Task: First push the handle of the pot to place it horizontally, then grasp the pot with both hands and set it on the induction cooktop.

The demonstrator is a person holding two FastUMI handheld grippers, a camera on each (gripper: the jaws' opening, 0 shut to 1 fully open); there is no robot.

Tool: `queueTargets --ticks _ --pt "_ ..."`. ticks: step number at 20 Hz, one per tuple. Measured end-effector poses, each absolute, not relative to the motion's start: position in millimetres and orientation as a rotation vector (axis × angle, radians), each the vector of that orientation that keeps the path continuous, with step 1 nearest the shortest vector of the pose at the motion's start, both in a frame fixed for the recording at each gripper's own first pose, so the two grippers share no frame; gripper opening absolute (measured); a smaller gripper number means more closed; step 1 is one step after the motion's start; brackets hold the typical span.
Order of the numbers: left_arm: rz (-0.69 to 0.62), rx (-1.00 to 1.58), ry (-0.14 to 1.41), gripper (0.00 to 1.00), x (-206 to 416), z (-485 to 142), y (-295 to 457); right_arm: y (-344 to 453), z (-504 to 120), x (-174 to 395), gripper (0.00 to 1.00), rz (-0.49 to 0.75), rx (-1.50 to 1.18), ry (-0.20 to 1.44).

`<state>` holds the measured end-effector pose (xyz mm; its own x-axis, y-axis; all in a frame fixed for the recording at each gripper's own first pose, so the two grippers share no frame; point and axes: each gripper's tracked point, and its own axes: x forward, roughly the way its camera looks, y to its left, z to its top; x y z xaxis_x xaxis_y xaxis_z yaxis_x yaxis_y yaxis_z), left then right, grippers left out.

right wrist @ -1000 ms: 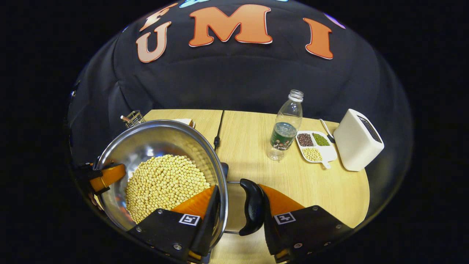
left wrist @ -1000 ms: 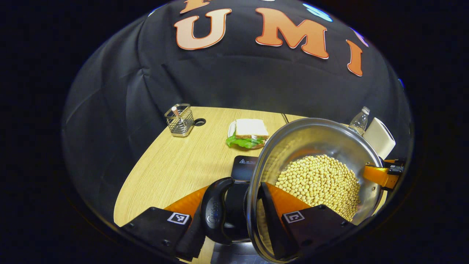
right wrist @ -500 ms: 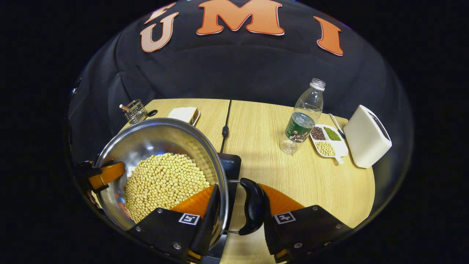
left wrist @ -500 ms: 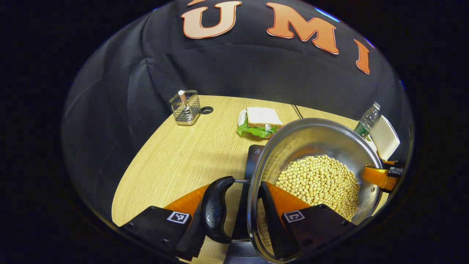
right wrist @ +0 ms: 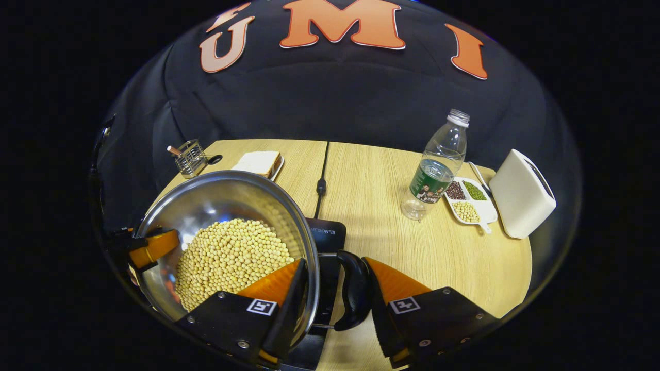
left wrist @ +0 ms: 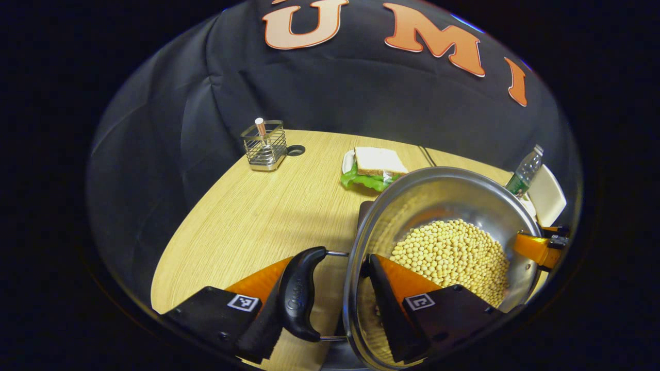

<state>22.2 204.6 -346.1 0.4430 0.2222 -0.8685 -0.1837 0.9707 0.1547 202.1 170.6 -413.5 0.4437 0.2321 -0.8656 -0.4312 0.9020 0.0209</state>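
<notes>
left gripper [left wrist: 330, 304] fingers pinch pot [left wrist: 438, 190] rim and black side handle [left wrist: 299, 293] | right gripper [right wrist: 332, 293] pinches the opposite rim and handle [right wrist: 353, 288] | pot of soybeans [right wrist: 232, 257] over induction cooktop [right wrist: 325, 232], near table's [right wrist: 381, 180] front edge

pot [right wrist: 206, 206] over cooktop [right wrist: 327, 232] | bottle [right wrist: 435, 167] left of tray [right wrist: 472, 201] | sandwich [left wrist: 374, 165] behind pot

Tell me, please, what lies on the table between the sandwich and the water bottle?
In the right gripper view, a black power cord runs down the table between the sandwich and the water bottle; otherwise bare wood.
</notes>
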Motion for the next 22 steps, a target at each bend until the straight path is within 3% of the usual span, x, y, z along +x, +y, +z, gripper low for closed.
queueTargets --ticks 4,9,12,13,15,22 --pt "0.232 0.098 1.073 1.0 21.4 -343.8 209.2 174.0 -378.9 181.5 0.73 0.45 -0.223 0.959" --pt "0.327 0.132 0.941 0.99 36.4 -307.8 220.2 122.6 -230.8 176.9 0.81 0.464 -0.192 0.719" --pt "0.336 0.15 0.795 1.0 57.0 -254.8 206.6 80.4 -116.1 158.5 0.85 0.47 -0.162 0.558" --pt "0.327 0.147 0.733 0.95 67.9 -234.5 197.0 64.6 -81.5 155.3 0.87 0.469 -0.147 0.508" --pt "0.299 0.125 0.636 1.0 79.9 -199.5 172.8 29.7 -18.8 138.8 0.89 0.464 -0.121 0.404" --pt "0.195 0.061 0.282 1.0 91.8 -55.6 97.5 -95.7 123.6 95.1 0.93 0.386 -0.114 0.111"
